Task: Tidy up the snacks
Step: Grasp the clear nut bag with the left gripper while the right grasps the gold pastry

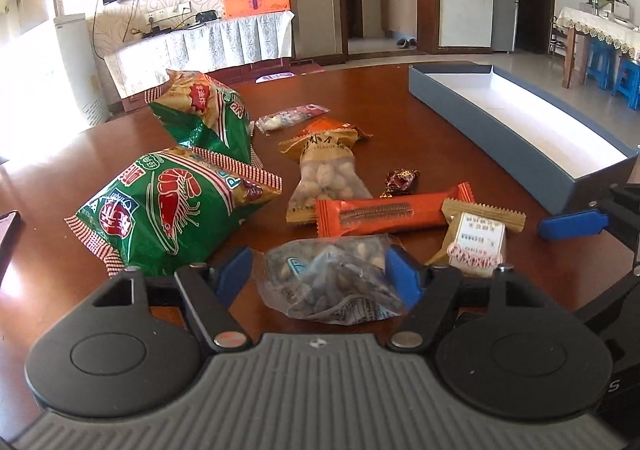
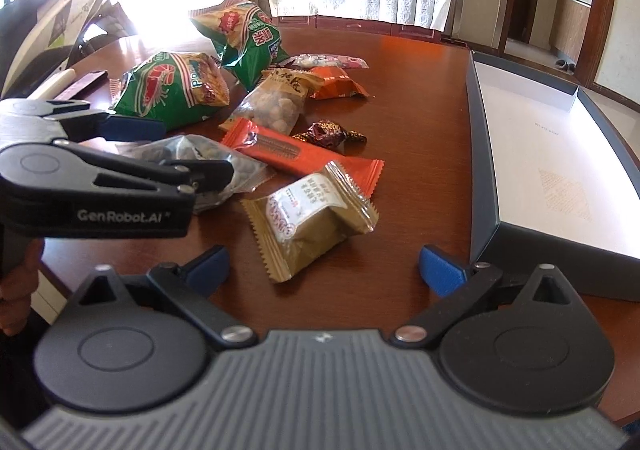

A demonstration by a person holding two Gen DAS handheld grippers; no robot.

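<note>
We have our left gripper point(image 1: 320, 270) set around a clear crinkly bag of dark nuts point(image 1: 328, 278) on the brown wooden table point(image 1: 460, 153), its blue pads partly closed; the right pad touches the bag while the left pad sits just off it. Our right gripper point(image 2: 324, 268) hangs wide open and empty, just before a gold sawtooth-edged snack packet point(image 2: 312, 221). The shallow grey box with a white inside point(image 2: 560, 169) lies on the table's right side.
</note>
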